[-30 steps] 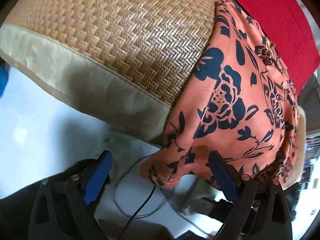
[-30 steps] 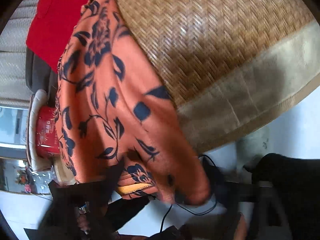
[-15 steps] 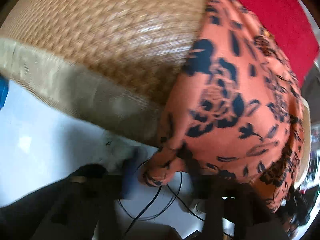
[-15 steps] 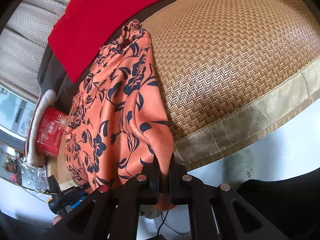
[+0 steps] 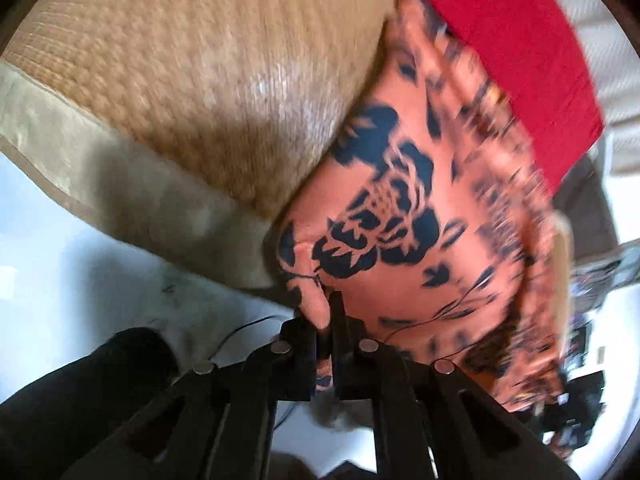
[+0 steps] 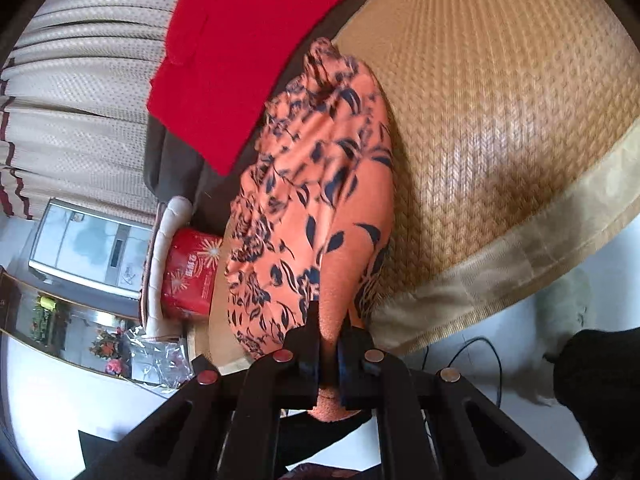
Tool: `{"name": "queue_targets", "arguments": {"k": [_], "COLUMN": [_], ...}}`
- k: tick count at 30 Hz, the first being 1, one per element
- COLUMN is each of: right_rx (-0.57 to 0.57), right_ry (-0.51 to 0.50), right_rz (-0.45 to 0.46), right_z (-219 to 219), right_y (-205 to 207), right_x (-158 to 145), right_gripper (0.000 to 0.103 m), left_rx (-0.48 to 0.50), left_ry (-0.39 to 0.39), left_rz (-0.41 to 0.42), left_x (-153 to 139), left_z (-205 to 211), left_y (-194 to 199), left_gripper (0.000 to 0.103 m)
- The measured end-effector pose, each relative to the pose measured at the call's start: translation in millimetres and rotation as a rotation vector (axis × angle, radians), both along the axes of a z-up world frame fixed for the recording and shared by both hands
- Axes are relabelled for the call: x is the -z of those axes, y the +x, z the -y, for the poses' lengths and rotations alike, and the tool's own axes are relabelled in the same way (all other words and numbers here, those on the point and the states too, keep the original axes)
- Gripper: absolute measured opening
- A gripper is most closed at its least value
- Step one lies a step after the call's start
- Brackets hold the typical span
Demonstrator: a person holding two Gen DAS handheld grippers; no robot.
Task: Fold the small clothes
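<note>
Now: orange floral garment [image 5: 404,216], draped over edge of woven mat [image 5: 208,80], unfolded. Near hem pinched at two corners: left claw [image 5: 326,332], jaws just closed, clamped on one; right claw [image 6: 329,344], jaws just closed, clamped on other. Red cloth [image 6: 256,40] beyond, red package [image 6: 190,276] beside. No fold made yet; hem probably to be carried over, all folds remaining.

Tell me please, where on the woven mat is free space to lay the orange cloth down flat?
The woven mat is bare from the orange cloth across to its beige border. The other side, by the red fabric, looks crowded.
</note>
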State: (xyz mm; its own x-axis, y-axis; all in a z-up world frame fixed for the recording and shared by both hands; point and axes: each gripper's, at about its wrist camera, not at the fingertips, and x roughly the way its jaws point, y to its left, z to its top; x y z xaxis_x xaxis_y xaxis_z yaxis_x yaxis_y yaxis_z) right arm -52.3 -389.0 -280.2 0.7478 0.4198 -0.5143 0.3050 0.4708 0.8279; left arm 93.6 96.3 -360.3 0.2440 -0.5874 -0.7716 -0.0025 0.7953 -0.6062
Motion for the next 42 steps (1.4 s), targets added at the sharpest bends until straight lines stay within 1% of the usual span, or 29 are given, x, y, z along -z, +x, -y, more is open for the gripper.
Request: {"name": "queue_targets", "arguments": {"k": [1, 2, 4, 5, 7, 8, 9, 10, 11, 12, 13, 14, 15, 16, 18, 19, 21, 23, 25, 27, 28, 29, 30, 32, 34, 38, 39, 40, 42], "right_rx": [0.007, 0.012, 0.022, 0.019, 0.008, -0.001, -0.011, -0.018, -0.022, -0.028, -0.033, -0.039, -0.042, -0.046, -0.055, -0.06, -0.066, -0.071, -0.075, -0.099, -0.113, -0.118, -0.124, -0.13, -0.127, -0.095, -0.078, -0.063, -0.01], "right_ry": [-0.01, -0.015, -0.015, -0.003, 0.017, 0.034, 0.051, 0.062, 0.073, 0.084, 0.094, 0.106, 0.106, 0.099, 0.09, 0.092, 0.092, 0.065, 0.051, 0.033, 0.055, 0.08, 0.1, 0.111, 0.113, 0.079, 0.062, 0.049, 0.024], "right_rz": [-0.001, -0.005, -0.014, -0.028, -0.054, -0.067, -0.078, -0.087, -0.099, -0.104, -0.104, -0.104, -0.107, -0.111, -0.136, -0.155, -0.192, -0.224, -0.231, -0.209, -0.184, -0.158, -0.125, -0.06, 0.01, 0.146, 0.182, 0.205, 0.252], "right_z": [3, 5, 9, 10, 9, 7, 4, 3, 1, 0, -1, -1, -1, -1, -3, -3, -4, -4, -4, -7, -9, -10, -9, -6, -1, 22, 31, 38, 61], "right_y": [-1, -1, -5, -5, -7, -4, -2, -2, -1, 0, 1, 2, 3, 4, 8, 10, 14, 20, 25, 29, 30, 32, 34, 42, 52, 87, 101, 109, 138], "right_x": [-4, -5, -3, 2, 13, 21, 28, 33, 40, 44, 47, 50, 52, 53, 56, 59, 67, 75, 81, 78, 74, 67, 58, 36, 10, -49, -65, -75, -96], "right_gripper": [0.007, 0.007, 0.007, 0.007, 0.007, 0.007, 0.007, 0.007, 0.007, 0.007, 0.007, 0.007, 0.007, 0.01, 0.011, 0.011, 0.011, 0.011, 0.011, 0.011, 0.011, 0.009, 0.009, 0.008, 0.008, 0.008, 0.008, 0.008, 0.008], "left_rx": [-0.027, -0.047, -0.064, -0.055, -0.007, 0.013, 0.031, 0.04, 0.043, 0.037, 0.025, 0.017, 0.015, 0.023, 0.038, 0.059, 0.076, 0.08, 0.065, 0.052, 0.052, 0.061, 0.068, 0.074, 0.066, 0.065, 0.06, 0.053, 0.031], "left_ry": [-0.019, -0.027, -0.073, -0.076, -0.057, -0.031, 0.014, 0.031, 0.035, 0.035, 0.036, 0.038, 0.043, 0.052, 0.068, 0.071, 0.08, 0.076, 0.016, -0.08, -0.106, -0.143, -0.171, -0.269, -0.335, -0.359, -0.357, -0.352, -0.344], "left_rz": [0.041, 0.062, 0.086, 0.091, 0.075, 0.057, 0.026, -0.002, -0.026, -0.05, -0.07, -0.074, -0.07, -0.062, -0.044, -0.042, -0.022, -0.006, -0.005, 0.001, 0.012, 0.038, 0.06, 0.104, 0.153, 0.233, 0.247, 0.255, 0.276], "left_x": [-8, -13, -20, -21, -18, -13, -7, -2, 4, 8, 13, 17, 19, 22, 26, 26, 22, 17, 10, -1, -7, -18, -28, -51, -83, -133, -148, -162, -180], "left_z": [-9, -15, -25, -25, -22, -17, -13, -9, -8, -9, -10, -10, -12, -11, 2, 4, 8, 9, 1, -10, 7, 8, 8, 4, 0, 5, 7, 9, 14], "left_y": [-1, -2, -3, 1, 7, 8, 8, 12, 13, 14, 14, 12, 11, 11, 16, 18, 16, 15, 16, 15, 18, 18, 18, 23, 36, 74, 93, 101, 135], "left_gripper": [0.005, 0.005, 0.005, 0.005, 0.005, 0.005, 0.008, 0.014, 0.027, 0.038, 0.059, 0.062, 0.062, 0.06, 0.029, 0.005, 0.006, 0.005, 0.005, 0.005, 0.005, 0.005, 0.005, 0.005, 0.005, 0.005, 0.005, 0.005, 0.005]}}
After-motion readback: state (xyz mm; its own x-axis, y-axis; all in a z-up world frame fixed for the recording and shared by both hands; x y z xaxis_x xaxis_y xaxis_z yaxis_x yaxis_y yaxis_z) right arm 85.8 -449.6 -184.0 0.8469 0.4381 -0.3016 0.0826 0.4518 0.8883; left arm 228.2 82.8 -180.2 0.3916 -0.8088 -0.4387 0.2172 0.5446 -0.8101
